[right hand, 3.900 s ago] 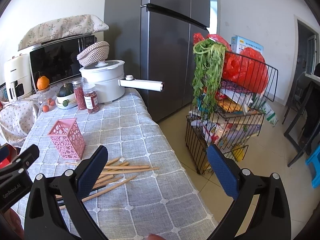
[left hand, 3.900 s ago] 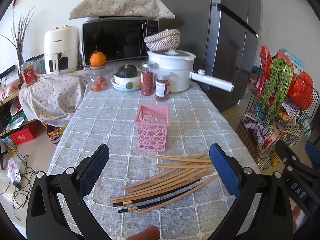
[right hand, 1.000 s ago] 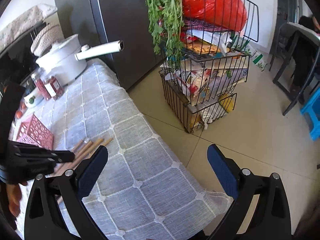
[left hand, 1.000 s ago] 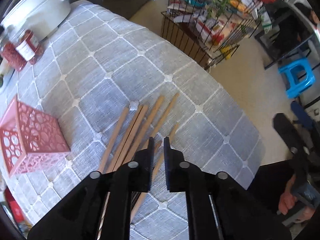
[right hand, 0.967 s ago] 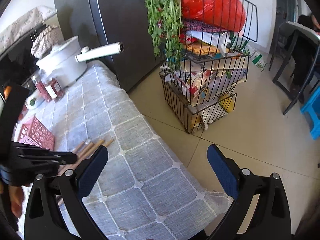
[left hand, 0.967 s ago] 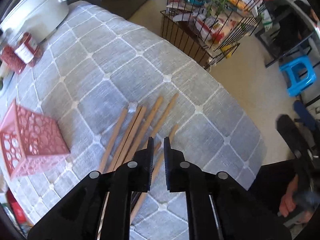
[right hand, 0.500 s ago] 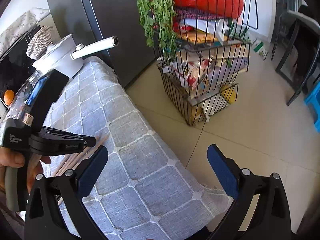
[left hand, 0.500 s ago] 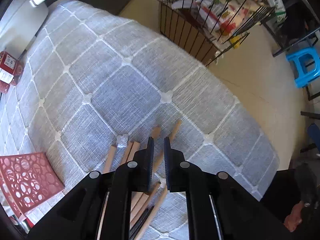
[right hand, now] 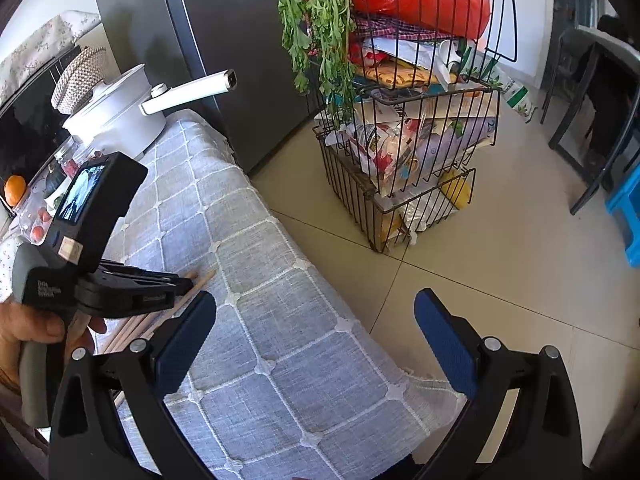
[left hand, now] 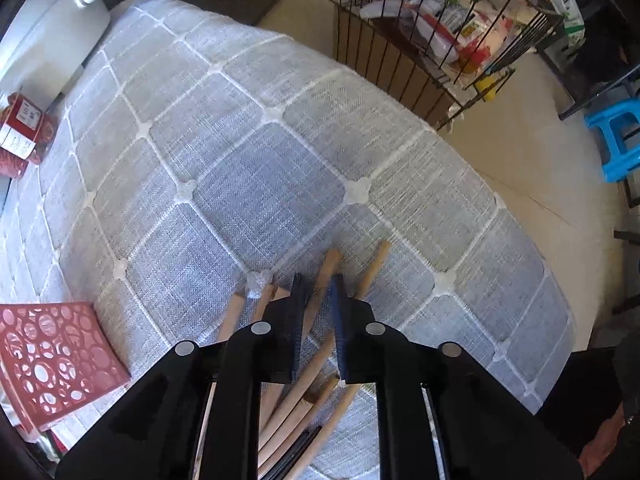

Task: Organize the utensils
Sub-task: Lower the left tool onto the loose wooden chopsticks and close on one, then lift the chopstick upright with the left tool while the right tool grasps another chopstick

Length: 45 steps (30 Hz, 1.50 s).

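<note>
Several wooden chopsticks (left hand: 372, 268) and a black one lie in a loose bundle on the grey checked tablecloth (left hand: 240, 152). My left gripper (left hand: 316, 280) points almost straight down over their far ends. Its jaws stand a narrow gap apart and are opening, with one wooden chopstick (left hand: 330, 260) running between them; the pads do not visibly press on it. The pink perforated basket (left hand: 52, 356) stands to the left. In the right wrist view a hand holds the left gripper (right hand: 186, 280) at the chopsticks (right hand: 202, 278). My right gripper (right hand: 312, 320) is wide open over the table's corner, holding nothing.
A white pot (right hand: 116, 116) with a long handle and red spice jars (left hand: 24, 136) stand at the table's far end. A wire rack (right hand: 420, 128) full of bags and greens stands on the floor beside the table. A blue stool (left hand: 616, 140) is further off.
The left gripper has sunk closer to the cloth over the chopstick ends, and its gap looks slightly wider. In the right wrist view the left gripper has come further into sight.
</note>
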Each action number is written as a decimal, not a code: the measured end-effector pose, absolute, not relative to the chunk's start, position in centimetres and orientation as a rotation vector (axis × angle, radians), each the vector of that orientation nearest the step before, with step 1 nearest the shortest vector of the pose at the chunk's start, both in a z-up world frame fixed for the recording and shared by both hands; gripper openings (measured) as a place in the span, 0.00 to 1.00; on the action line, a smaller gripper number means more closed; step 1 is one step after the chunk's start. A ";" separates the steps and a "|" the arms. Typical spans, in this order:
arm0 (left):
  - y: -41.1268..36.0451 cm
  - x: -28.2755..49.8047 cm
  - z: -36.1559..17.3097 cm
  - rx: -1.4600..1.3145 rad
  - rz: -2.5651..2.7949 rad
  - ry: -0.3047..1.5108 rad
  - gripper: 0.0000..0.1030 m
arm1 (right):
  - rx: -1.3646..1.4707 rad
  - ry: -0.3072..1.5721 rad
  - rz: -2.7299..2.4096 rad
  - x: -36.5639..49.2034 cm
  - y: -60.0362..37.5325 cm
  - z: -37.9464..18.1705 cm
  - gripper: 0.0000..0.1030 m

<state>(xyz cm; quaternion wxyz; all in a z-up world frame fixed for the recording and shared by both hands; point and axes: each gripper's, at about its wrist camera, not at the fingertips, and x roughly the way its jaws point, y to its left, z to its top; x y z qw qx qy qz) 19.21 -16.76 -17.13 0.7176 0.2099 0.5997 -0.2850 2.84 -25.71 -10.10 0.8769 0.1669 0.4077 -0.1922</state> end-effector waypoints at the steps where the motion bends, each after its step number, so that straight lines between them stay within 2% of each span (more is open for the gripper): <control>1: -16.4 19.2 -16.8 0.446 -0.622 1.308 0.09 | 0.344 0.852 -0.404 2.9 -25.6 -10.1 0.94; 2: -15.9 19.0 -16.4 0.441 -0.608 1.280 0.06 | 0.341 0.852 -0.405 2.9 -25.5 -10.1 0.94; 5: -14.0 17.8 -13.5 0.380 -0.613 1.202 0.06 | 0.322 0.848 -0.407 3.1 -25.2 -10.0 0.94; 10: -9.0 13.7 -6.2 0.341 -0.590 1.002 0.06 | 0.342 0.944 -0.323 5.7 -24.0 -10.6 0.94; 12: -6.1 11.6 -3.3 0.281 -0.581 0.922 0.06 | 0.336 0.961 -0.318 6.8 -23.2 -10.4 0.90; 14: -3.7 9.9 -1.5 0.223 -0.566 0.853 0.06 | 0.327 0.974 -0.328 7.7 -22.5 -10.4 0.80; 20: 2.3 5.1 2.5 0.108 -0.525 0.668 0.06 | 0.484 1.181 -0.340 12.4 -21.8 -13.2 0.58; 29: 6.4 1.8 6.0 0.036 -0.550 0.537 0.06 | 0.666 1.353 -0.415 16.7 -20.7 -17.4 0.56; 31: 6.6 1.7 5.9 0.031 -0.549 0.534 0.06 | 0.637 1.344 -0.443 17.2 -20.2 -17.4 0.57; 33: 6.8 1.7 5.9 0.025 -0.549 0.533 0.06 | 0.600 1.335 -0.436 18.0 -19.3 -17.4 0.51; 35: 6.8 1.7 5.9 0.020 -0.548 0.532 0.06 | 0.510 1.317 -0.482 18.5 -18.2 -17.2 0.37; 36: 6.8 1.6 5.9 0.021 -0.549 0.534 0.06 | 0.474 1.306 -0.496 18.5 -17.9 -17.1 0.33; 37: 6.7 1.6 5.8 0.022 -0.545 0.534 0.06 | 0.468 1.293 -0.490 18.5 -17.7 -17.1 0.23; 38: 6.6 1.6 5.8 0.024 -0.542 0.536 0.06 | 0.467 1.275 -0.476 18.4 -17.6 -16.9 0.17; 45: 6.7 1.9 5.4 0.007 -0.514 0.550 0.06 | 0.444 1.075 -0.352 16.0 -16.5 -13.6 0.15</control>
